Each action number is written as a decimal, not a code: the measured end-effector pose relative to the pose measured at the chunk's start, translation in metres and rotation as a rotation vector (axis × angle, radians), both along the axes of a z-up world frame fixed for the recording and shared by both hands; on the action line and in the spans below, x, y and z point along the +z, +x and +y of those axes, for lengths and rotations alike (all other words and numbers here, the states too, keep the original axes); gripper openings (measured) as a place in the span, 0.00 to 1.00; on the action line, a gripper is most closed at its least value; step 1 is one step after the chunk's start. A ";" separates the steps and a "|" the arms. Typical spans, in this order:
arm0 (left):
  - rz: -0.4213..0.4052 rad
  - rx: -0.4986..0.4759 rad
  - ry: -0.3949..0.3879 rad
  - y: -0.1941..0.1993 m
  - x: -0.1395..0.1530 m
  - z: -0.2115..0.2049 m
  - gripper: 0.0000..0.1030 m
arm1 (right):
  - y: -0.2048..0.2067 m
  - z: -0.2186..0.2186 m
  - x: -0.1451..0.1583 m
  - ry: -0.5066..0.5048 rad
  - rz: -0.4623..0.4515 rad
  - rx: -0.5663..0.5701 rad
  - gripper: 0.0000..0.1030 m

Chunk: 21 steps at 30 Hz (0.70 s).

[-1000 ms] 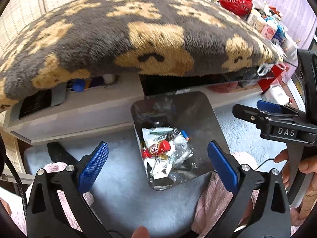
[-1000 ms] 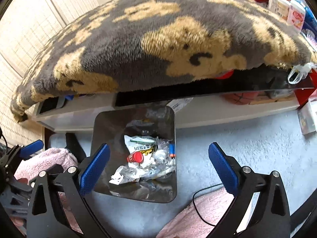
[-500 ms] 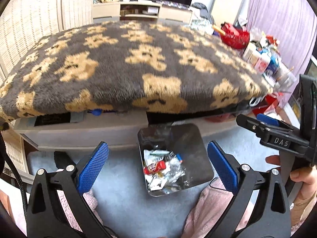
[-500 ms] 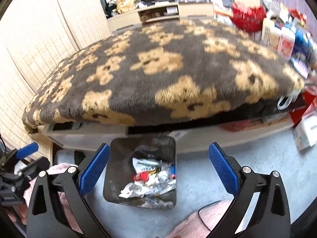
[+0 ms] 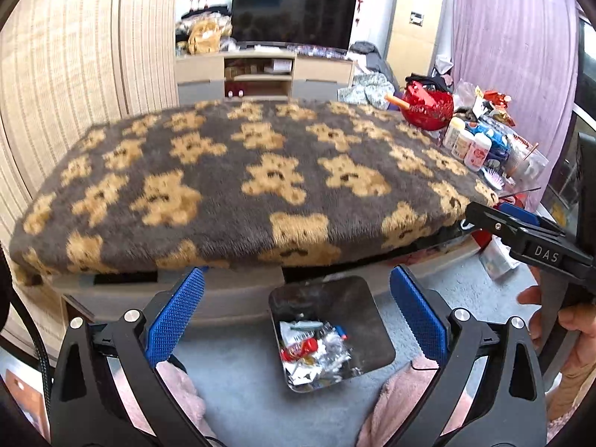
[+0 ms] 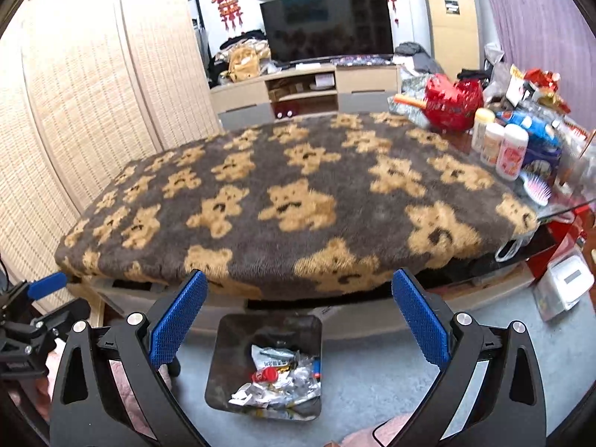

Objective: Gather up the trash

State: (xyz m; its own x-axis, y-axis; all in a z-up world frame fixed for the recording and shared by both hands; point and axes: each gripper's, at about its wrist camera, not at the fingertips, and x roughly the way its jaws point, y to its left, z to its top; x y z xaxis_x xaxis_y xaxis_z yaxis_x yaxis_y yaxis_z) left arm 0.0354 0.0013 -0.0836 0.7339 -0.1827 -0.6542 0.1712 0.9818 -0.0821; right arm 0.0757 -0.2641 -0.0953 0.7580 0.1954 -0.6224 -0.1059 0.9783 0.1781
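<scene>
Two grippers: both in view, both empty
Left gripper (image 5: 296,318): jaws spread wide, blue ribbed pads (image 5: 175,314) facing each other with nothing between them; held above the floor, pointing over the bin toward the table
Right gripper (image 6: 298,320): jaws likewise wide apart, nothing gripped; also seen at the right edge of the left wrist view, black body marked "DAS", with a person's hand (image 5: 570,329) on its handle
Trash bin (image 6: 266,367): dark, square with rounded corners, standing on the pale grey carpet (image 6: 372,372) just in front of the low table — it sits low between the pads in both views
Trash (image 6: 279,383): already inside the bin; crumpled silver and white wrappers, a red wrapper (image 5: 298,348) on top, a small blue piece toward the right side
Blanket (image 5: 260,178): grey plush with tan bear pattern, draped over the low table; no loose trash visible on its surface
Table's right end: red bag (image 6: 452,102), white bottles (image 6: 499,147), a blue pack and a hairbrush crowded together — individual labels not readable
Background: dark TV (image 5: 292,15) on a light wooden cabinet, woven screen at left, purple curtain at right
Pink fabric (image 5: 398,398): visible low in the left wrist view, beside the bin
</scene>
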 end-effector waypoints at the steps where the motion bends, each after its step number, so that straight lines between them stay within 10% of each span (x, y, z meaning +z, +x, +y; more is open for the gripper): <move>1: -0.016 0.006 -0.003 -0.002 0.007 0.002 0.92 | -0.003 -0.001 0.007 -0.002 -0.016 -0.006 0.97; 21: -0.225 0.109 0.003 -0.041 0.077 0.010 0.92 | -0.055 -0.002 0.079 -0.045 -0.279 -0.093 0.97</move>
